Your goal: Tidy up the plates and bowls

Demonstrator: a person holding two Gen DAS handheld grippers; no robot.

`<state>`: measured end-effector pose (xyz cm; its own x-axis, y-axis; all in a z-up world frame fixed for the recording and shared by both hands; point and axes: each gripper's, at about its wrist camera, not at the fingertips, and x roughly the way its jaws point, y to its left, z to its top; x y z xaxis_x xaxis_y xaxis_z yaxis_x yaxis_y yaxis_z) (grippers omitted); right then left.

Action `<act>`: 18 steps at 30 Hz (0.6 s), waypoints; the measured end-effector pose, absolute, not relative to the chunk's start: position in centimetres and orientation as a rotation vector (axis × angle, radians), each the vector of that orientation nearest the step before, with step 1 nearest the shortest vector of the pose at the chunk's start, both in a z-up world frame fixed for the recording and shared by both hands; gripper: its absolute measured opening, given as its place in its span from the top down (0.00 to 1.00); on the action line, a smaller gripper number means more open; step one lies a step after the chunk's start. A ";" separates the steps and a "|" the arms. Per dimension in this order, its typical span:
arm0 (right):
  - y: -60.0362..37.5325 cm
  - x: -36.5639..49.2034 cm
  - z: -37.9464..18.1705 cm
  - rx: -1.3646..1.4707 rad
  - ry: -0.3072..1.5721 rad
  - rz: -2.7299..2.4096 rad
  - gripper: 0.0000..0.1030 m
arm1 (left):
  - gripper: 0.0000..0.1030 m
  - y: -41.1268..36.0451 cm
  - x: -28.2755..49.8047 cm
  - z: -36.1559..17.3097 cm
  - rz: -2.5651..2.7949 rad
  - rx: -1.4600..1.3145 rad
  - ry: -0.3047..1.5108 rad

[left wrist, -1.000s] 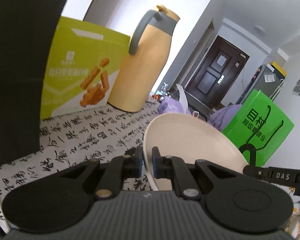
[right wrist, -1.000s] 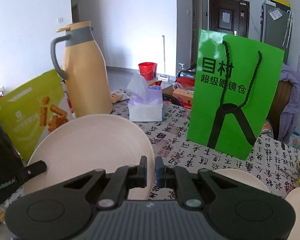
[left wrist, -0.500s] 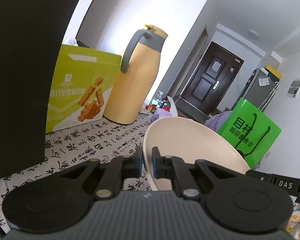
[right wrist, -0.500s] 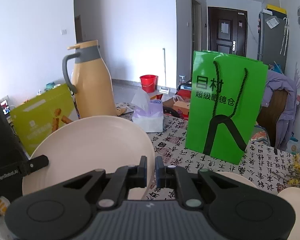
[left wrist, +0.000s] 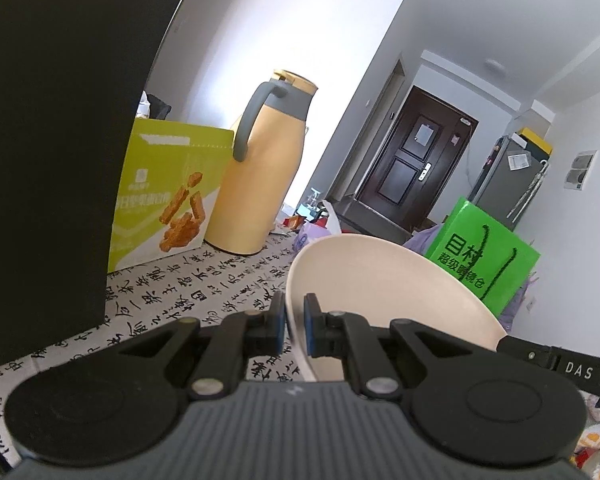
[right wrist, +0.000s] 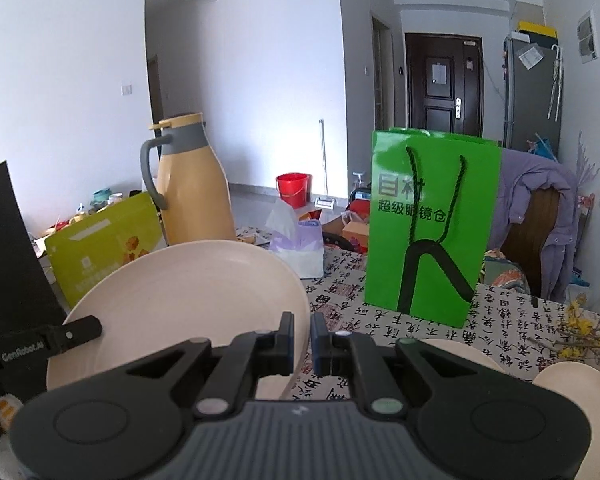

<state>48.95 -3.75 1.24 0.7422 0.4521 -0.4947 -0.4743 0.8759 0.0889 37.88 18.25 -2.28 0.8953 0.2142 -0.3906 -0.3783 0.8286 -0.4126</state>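
A cream plate [left wrist: 380, 292] hangs tilted above the table, gripped at opposite rims. My left gripper [left wrist: 295, 320] is shut on its left rim. In the right wrist view the same plate [right wrist: 188, 300] fills the lower left, and my right gripper [right wrist: 302, 340] is shut on its right rim. Each view shows the other gripper's finger at the plate's far edge: the right one's [left wrist: 560, 364] and the left one's [right wrist: 40, 344]. Two more cream dishes lie on the table, one [right wrist: 460, 354] behind my right fingers and one [right wrist: 572, 388] at the lower right.
The tablecloth [left wrist: 204, 280] carries black calligraphy. At the back stand a yellow thermos jug [right wrist: 192, 188], a lime snack box [right wrist: 100, 248], a tissue pack [right wrist: 296, 236] and a green paper bag [right wrist: 432, 224]. A black panel [left wrist: 52, 140] rises on the left. Yellow flowers [right wrist: 588, 320] lie right.
Both grippers have risen and drawn back with the plate held between them. The jug, box and bag now look smaller and lower in both views.
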 end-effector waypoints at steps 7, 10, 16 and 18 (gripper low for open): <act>-5.1 46.2 2.1 -0.020 0.499 0.501 0.92 | 0.91 17.3 35.9 -1.0 0.312 -0.478 0.315; -5.9 45.3 2.4 -0.003 0.491 0.499 0.92 | 0.91 16.7 35.1 -0.6 0.305 -0.468 0.309; -7.3 43.0 3.1 0.000 0.463 0.487 0.92 | 0.91 15.7 33.6 0.2 0.282 -0.460 0.303; -7.8 42.2 3.3 0.003 0.454 0.485 0.92 | 0.91 15.4 33.1 0.5 0.276 -0.457 0.298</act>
